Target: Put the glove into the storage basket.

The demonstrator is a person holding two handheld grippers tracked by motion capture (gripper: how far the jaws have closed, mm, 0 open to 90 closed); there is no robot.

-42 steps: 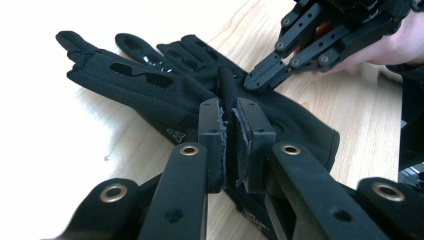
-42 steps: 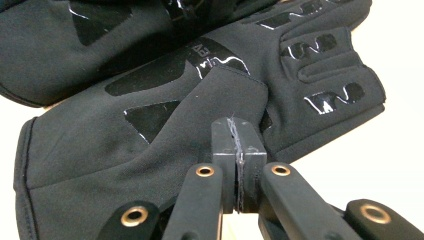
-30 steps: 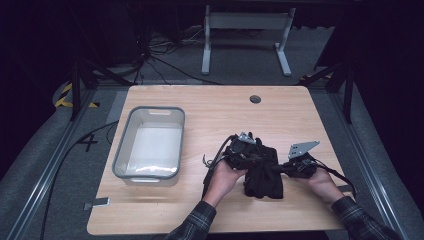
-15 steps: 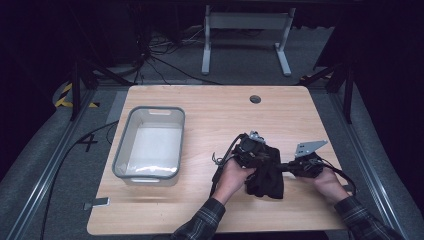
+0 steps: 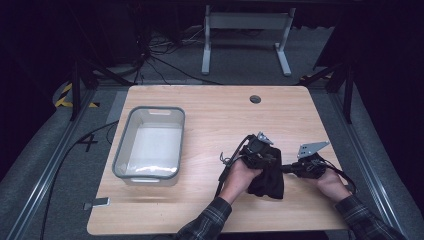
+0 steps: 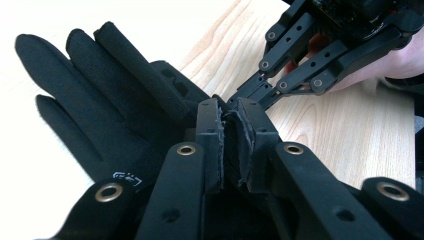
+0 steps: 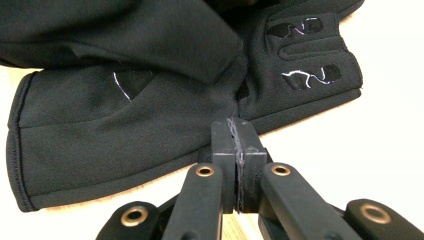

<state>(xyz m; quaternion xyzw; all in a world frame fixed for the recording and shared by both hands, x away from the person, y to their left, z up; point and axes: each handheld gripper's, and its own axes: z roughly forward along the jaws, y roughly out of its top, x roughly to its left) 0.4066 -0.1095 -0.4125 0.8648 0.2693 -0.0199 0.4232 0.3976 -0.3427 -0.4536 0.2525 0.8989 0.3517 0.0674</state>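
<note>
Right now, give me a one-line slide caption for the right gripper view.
Right gripper pinched shut on the edge of a black glove lying on the wooden table.

One table [image 5: 210, 107], one grey bin [image 5: 150, 142] on it, two claws — left claw [image 5: 265, 159], right claw [image 5: 287, 169] — two black gloves [image 5: 267, 177] between them, two hands, one table hole [image 5: 255, 99] — nothing else countable.

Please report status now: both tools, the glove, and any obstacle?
Left tool shut on black glove. Right tool shut on its cuff edge. Grey bin apart, not obstructing.
</note>
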